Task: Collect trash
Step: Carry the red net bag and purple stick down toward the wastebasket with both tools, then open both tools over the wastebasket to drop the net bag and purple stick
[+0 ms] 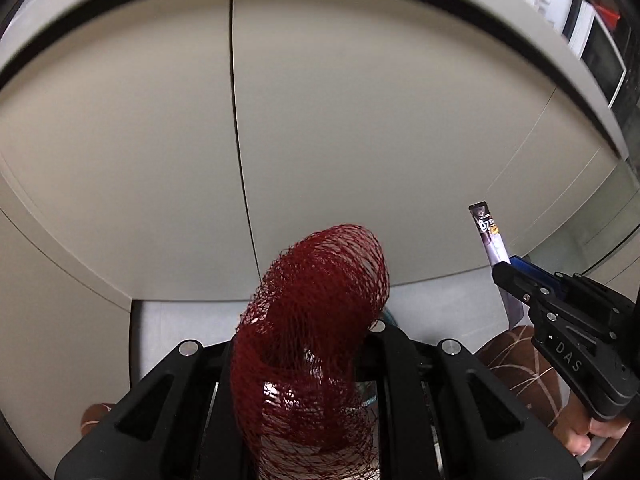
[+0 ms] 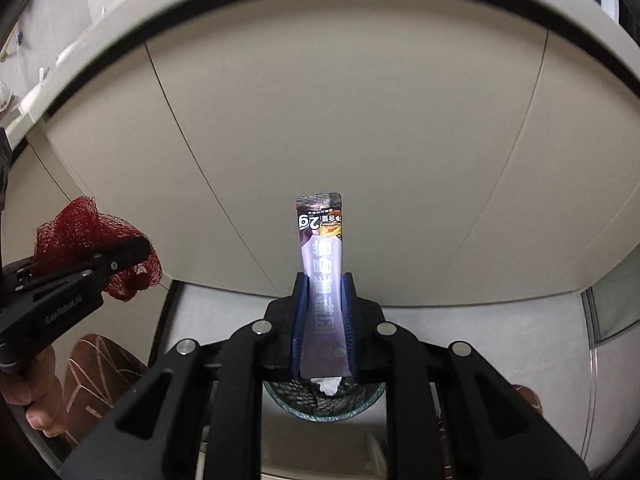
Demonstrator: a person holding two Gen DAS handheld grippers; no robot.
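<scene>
A dark red mesh net (image 1: 320,280) bulges up out of my left gripper (image 1: 312,336), which is shut on it; the net hides the fingertips. The right wrist view shows the same net (image 2: 76,224) and left gripper (image 2: 136,246) at the left edge. My right gripper (image 2: 323,280) is shut on a purple stick sachet (image 2: 322,240) that stands upright between the blue pads. From the left wrist camera, the sachet (image 1: 486,228) and right gripper (image 1: 506,270) sit at the right. Under the right gripper is a round teal-rimmed bin (image 2: 280,398) holding dark mesh and white paper.
Beige cabinet doors (image 1: 360,140) fill the background under a pale countertop edge (image 2: 280,12). White floor (image 2: 224,312) lies below. A person's hand (image 2: 24,392) grips the left tool, beside brown fabric with pale lines (image 2: 96,372). A microwave (image 1: 596,52) stands up right.
</scene>
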